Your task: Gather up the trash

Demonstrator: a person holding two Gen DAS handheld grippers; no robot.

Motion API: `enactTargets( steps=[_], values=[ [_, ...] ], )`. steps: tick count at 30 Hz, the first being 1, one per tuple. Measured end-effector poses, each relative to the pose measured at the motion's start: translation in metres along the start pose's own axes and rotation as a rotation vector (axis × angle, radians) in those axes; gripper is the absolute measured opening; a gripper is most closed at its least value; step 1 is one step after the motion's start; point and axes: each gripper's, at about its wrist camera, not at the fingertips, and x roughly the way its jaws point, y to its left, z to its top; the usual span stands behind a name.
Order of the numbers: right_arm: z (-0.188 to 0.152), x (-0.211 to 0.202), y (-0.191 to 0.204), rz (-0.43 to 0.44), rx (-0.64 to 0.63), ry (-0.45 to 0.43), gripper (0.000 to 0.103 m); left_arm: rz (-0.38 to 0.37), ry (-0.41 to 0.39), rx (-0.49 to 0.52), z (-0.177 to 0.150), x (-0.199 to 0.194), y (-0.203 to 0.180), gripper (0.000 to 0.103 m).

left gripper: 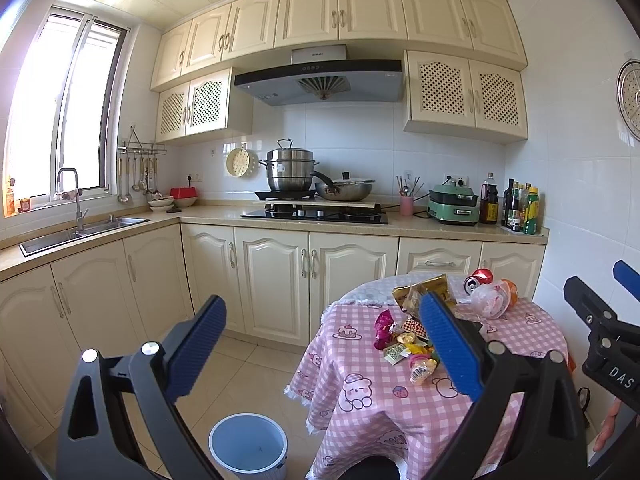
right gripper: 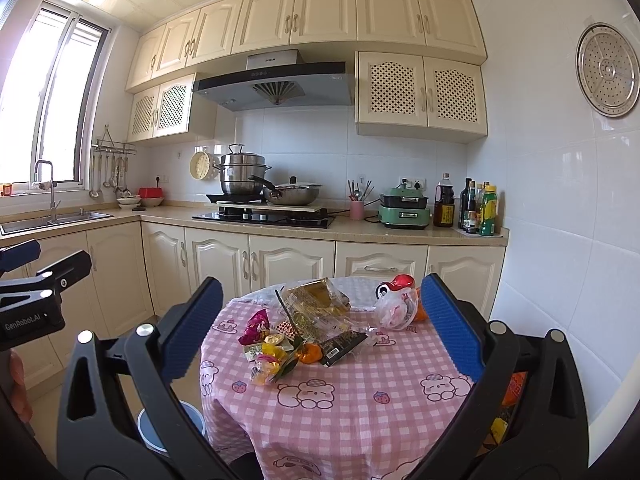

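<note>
only the right wrist view shows the orange [right gripper: 310, 353] among wrappers [right gripper: 276, 344].

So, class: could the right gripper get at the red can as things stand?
Probably yes. The right gripper is open and empty, and the red can lies uncovered at the table's far side; only a crumpled plastic bag sits just before it.

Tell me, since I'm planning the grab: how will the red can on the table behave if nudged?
The red can lies on its side, so it may roll. It looks empty, probably light and easily dented. Crumpled wrappers beside it might block the roll.
</note>
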Motion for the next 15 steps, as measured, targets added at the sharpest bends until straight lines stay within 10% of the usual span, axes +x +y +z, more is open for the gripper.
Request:
enactTargets(
  steps=[15],
  values=[
    [0.0001, 0.0019, -0.0003, 0.0, 0.002, 0.008, 0.097, 0.0, 0.003, 0.0, -0.0006, -0.0001, 0.0001, 0.096]
  ],
)
